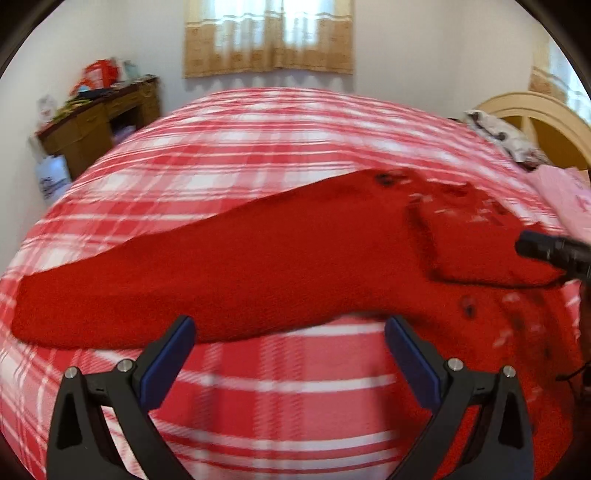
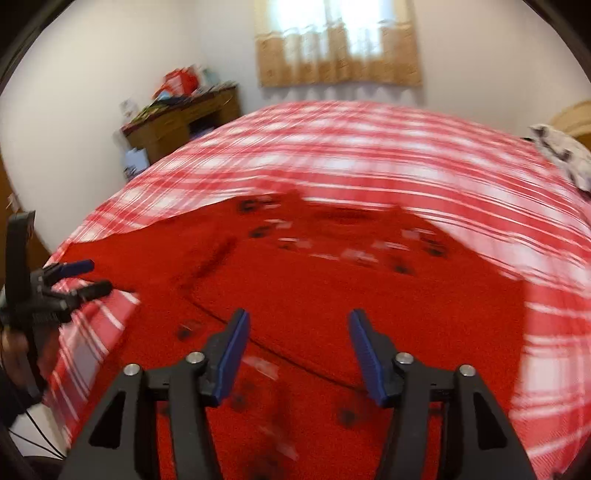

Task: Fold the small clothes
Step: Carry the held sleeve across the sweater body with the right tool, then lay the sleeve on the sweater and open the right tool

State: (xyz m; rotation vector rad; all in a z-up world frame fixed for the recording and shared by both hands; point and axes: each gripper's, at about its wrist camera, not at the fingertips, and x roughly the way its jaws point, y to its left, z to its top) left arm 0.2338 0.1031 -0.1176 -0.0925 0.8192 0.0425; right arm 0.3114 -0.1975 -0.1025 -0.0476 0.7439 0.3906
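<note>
- On the red-and-white plaid bedspread (image 1: 258, 147), a red fleece garment (image 1: 258, 258) lies spread flat. It carries small dark and white decorations, too blurred to identify.
- One long sleeve (image 1: 110, 295) extends across the bed toward the left side of the left wrist view. The other sleeve (image 1: 480, 247) appears already folded inward over the body of the garment.
- The left gripper (image 1: 290, 347) hovers just short of the near edge of the long sleeve. Its jaws stand wide apart and hold nothing.
- The right gripper (image 2: 299, 343) hovers over the body of the garment. Its jaws also stand wide apart and are empty; whether the pads touch the fabric cannot be told.
- In the right wrist view, the left gripper appears at the left edge, beside the sleeve and over the bedspread.
- Step in hand, by judgement: one sleeve is folded and the long sleeve is not yet folded. Both grippers are positioned for a fresh grasp.
- The next move calls for the left gripper to advance onto the sleeve edge, close on a single layer of fabric, and carry it across the body.
- The fleece looks thick and soft; a shallow pinch may slip, so a deep bite is advisable.
- A wooden desk (image 1: 99, 122) with clutter and a curtained window (image 1: 267, 35) stand beyond the bed and play no part.
</note>
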